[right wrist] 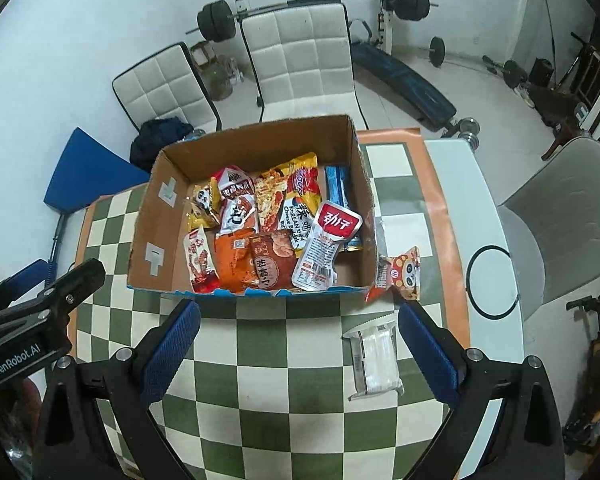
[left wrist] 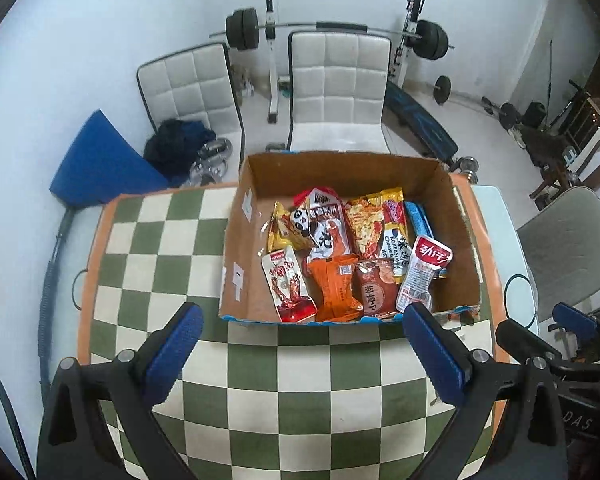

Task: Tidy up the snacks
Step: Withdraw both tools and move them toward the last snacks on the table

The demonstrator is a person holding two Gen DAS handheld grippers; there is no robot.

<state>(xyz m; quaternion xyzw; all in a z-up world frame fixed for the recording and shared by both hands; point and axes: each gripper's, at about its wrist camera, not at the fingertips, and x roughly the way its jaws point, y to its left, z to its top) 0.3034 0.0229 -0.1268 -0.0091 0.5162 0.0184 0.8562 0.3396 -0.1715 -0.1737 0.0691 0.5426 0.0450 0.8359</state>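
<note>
An open cardboard box (left wrist: 244, 240) (right wrist: 152, 216) sits on the green-and-cream checkered table and holds several snack packets, among them a white-and-red pouch (left wrist: 420, 272) (right wrist: 324, 248) and an orange packet (left wrist: 336, 284) (right wrist: 236, 264). Outside the box, in the right wrist view, an orange panda packet (right wrist: 400, 274) lies at its near right corner and a clear white packet (right wrist: 374, 360) lies on the table closer in. My left gripper (left wrist: 300, 328) is open and empty just before the box. My right gripper (right wrist: 300, 328) is open and empty, the white packet beside its right finger.
White padded chairs (left wrist: 336, 84) stand behind the table, with a barbell rack (left wrist: 272, 28) and bench beyond. A grey chair (right wrist: 560, 216) stands to the right. A blue mat (left wrist: 100, 164) leans at the left. The table's orange border (right wrist: 456, 280) runs along the right.
</note>
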